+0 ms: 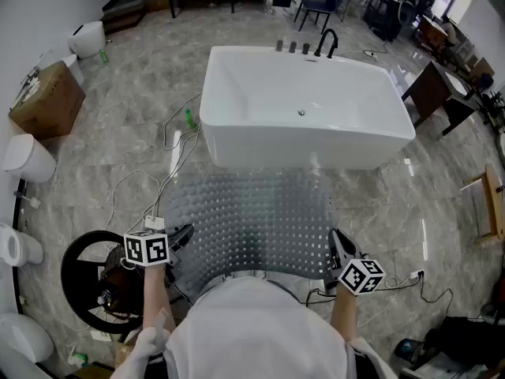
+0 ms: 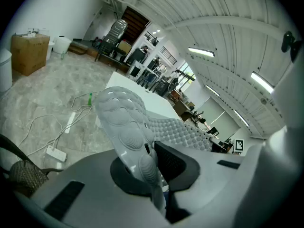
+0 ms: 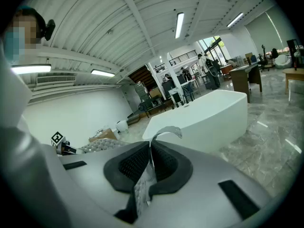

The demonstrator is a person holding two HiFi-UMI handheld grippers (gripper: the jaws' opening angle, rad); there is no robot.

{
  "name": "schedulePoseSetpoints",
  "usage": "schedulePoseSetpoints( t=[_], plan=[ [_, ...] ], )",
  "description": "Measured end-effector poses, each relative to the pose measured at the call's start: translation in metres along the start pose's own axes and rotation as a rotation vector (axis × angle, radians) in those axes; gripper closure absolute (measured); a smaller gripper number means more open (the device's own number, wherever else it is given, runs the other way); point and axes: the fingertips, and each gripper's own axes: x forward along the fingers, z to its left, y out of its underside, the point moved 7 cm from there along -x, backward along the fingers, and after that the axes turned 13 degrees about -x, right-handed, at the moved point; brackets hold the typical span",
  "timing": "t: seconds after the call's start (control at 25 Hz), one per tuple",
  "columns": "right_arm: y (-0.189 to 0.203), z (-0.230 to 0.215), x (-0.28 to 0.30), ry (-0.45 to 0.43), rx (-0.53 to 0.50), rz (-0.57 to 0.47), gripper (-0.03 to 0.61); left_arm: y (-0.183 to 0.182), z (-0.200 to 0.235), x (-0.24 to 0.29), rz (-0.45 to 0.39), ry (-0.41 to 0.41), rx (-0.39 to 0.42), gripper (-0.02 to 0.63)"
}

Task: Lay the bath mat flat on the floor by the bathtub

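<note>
Mat position: bath mat (image 1: 254, 221) spread wide in front of the person, between the two grippers, on the near side of the bathtub (image 1: 304, 109). Its far edge lies close to the foot of the tub; whether that edge touches the floor (image 1: 118, 144) cannot be told from the head view.
Left gripper: left gripper (image 1: 183, 237) pinched tight on the mat's near left corner. In the left gripper view the bubbled sheet (image 2: 124, 122) rises straight out from between the pads (image 2: 173, 161), jaws almost together with only the sheet between.
Right gripper: right gripper (image 1: 338, 245) likewise clamped on the near right corner. The right gripper view shows a thin edge of mat (image 3: 167, 130) standing up out of the closed jaws, tub beyond it.
Long axis: runs left to right, from one gripper to the other, roughly parallel to the tub's near side.
Key relation: mat extends away from both sets of fingers toward the tub; the held edge is the one nearest the person. Neither hand is clearly nearer the tub; they sit about level.
Step in hand (judgement): spreading and lowering, not yet released.
Next move (judgement): bring both corners down together, keeping the sheet taut so it lands without a fold.
Risk (judgement): cables (image 1: 175, 152) and a green bottle (image 1: 189, 119) lie near the mat's far left corner and could end up under it.
</note>
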Motion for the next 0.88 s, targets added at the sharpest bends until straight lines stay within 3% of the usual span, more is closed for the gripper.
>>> schedulePoseSetpoints(
  t=[0.56,0.88],
  plan=[
    [0.001,0.007,0.0,-0.027,0.017,-0.016,0.541,0.004,0.003,-0.005,-0.008,-0.004,0.002,0.569],
    [0.005,0.018,-0.001,0.004,0.027,-0.022,0.541,0.001,0.015,-0.007,0.011,-0.005,0.018,0.569]
  ],
)
